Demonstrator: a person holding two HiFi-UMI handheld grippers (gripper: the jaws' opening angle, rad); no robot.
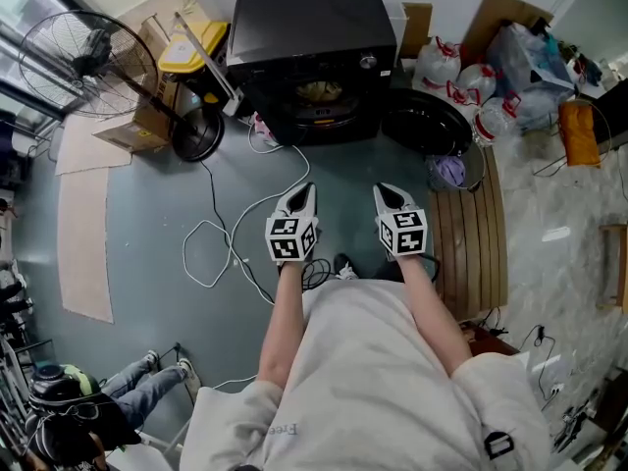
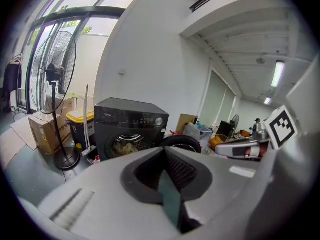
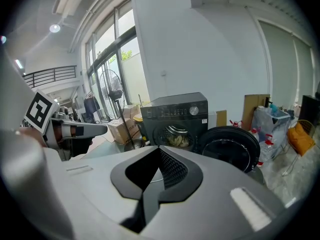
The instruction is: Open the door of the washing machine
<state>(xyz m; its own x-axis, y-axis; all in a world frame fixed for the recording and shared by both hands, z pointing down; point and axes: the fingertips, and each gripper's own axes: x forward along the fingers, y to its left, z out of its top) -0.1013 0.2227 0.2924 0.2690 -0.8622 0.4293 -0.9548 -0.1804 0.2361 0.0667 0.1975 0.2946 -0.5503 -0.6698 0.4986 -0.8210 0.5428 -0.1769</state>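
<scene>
The black front-loading washing machine [image 1: 314, 37] stands at the far wall. Its round door [image 1: 427, 121] hangs swung out to the right, and laundry shows in the drum opening [image 1: 319, 91]. My left gripper [image 1: 306, 189] and right gripper [image 1: 385, 192] are held side by side over the grey floor, well short of the machine, both pointing at it. Both are shut with nothing between the jaws. In the left gripper view the shut left gripper [image 2: 164, 150] sits below the machine [image 2: 130, 129] and door [image 2: 180, 143]. The right gripper view shows the shut right gripper [image 3: 159, 150], the machine [image 3: 175, 121] and door [image 3: 230, 146].
A standing fan [image 1: 88, 52], cardboard boxes and a yellow-lidded bin [image 1: 191, 47] stand left of the machine. A white cable [image 1: 221, 238] loops over the floor. A slatted wooden board [image 1: 471, 243] lies on the right, with bags and bottles [image 1: 451, 77] behind. A person sits at lower left [image 1: 88, 400].
</scene>
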